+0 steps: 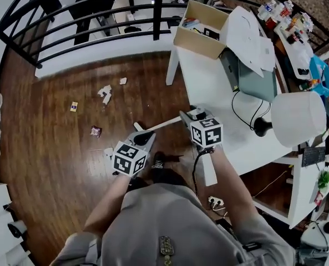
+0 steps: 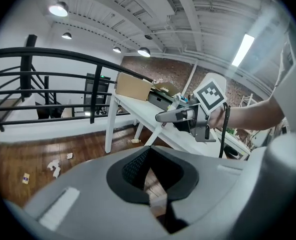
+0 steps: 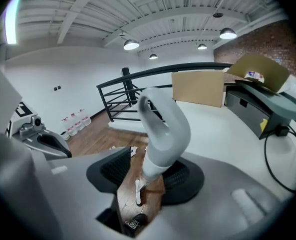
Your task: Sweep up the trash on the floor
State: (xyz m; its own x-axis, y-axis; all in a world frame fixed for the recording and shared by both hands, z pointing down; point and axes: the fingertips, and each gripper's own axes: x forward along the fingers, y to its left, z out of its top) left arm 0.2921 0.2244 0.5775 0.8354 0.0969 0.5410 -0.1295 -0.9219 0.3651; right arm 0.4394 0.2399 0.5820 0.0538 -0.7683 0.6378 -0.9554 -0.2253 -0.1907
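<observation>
Trash: paper scraps + a wrapper on wood floor, approx 10 o'clock of left gripper, whose jaws are narrowly apart w/ nothing between. Right gripper: jaws apart around grey hooked handle, not squeezing it.

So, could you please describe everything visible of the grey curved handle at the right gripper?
The grey handle is smooth, matte and plastic-looking, bent over at the top like a hook and narrowing to a round collar, from which what looks like a thin white shaft runs down toward the wooden floor. It stands tilted between the open jaws of the right gripper: floor shows between it and one pad; whether it touches the other pad I cannot tell.
</observation>
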